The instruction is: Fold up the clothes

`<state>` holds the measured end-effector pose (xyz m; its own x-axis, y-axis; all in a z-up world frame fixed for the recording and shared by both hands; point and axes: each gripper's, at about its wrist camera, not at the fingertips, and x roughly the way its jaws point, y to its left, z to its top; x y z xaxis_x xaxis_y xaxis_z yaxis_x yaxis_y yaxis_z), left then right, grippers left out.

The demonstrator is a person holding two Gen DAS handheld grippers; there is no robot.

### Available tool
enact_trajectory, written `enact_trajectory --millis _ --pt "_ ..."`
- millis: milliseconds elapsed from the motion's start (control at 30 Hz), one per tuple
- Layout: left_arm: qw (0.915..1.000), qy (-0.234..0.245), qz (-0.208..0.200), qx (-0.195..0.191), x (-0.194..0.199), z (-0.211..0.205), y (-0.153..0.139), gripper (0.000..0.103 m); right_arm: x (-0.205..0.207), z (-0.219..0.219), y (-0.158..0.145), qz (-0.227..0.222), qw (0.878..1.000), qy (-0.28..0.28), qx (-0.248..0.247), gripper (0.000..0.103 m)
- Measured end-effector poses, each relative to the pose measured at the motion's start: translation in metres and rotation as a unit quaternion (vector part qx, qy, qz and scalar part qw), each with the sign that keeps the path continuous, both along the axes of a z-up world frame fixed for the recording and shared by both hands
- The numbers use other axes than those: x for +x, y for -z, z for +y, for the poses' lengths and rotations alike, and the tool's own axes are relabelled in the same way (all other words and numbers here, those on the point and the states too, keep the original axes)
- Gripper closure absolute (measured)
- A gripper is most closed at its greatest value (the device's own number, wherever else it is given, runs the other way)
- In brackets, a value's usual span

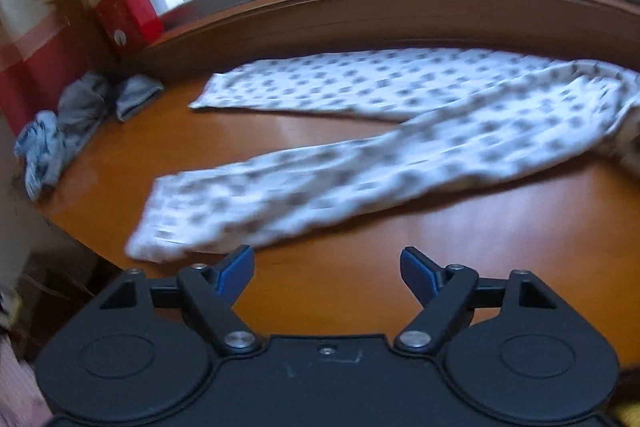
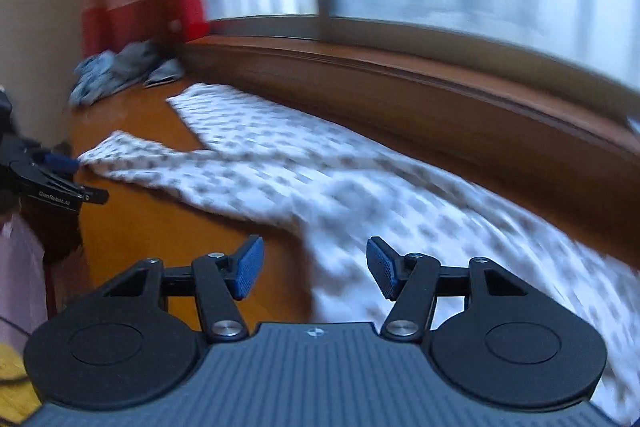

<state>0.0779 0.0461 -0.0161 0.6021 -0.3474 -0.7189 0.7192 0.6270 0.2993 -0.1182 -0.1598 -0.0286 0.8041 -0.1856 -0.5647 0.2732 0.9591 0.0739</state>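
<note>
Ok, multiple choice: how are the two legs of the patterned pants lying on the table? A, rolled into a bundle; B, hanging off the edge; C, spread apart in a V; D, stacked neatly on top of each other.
C: the patterned pants lie flat on the wooden table, legs splayed apart with bare wood between them.

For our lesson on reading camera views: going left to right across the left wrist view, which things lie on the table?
Blue-grey clothes heap → folded grey piece → patterned white trousers.
</note>
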Motion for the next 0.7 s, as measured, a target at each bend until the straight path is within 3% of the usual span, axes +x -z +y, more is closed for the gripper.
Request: enact_trajectory --millis 133,300,500,700 --pt "0.9990 0.038 -0.013 0.021 0.040 0.028 0.001 0.025 0.069 0.013 -0.008 0.024 0.995 -0.091 -0.036 0.043" --pt "0.9967 0.076 -0.021 0.017 0.073 0.036 0.003 0.025 0.153 0.025 -0.007 0.094 0.971 -0.191 -0.107 0.045" --pt "0.9965 0.078 -0.021 0.024 0.090 0.029 0.017 0.025 0.236 0.005 0.010 0.156 0.950 -0.247 -0.111 0.050" --pt "0.9957 0.087 0.003 0.032 0.097 0.020 0.027 0.025 0.265 0.000 0.024 0.196 0.927 -0.303 -0.105 0.050"
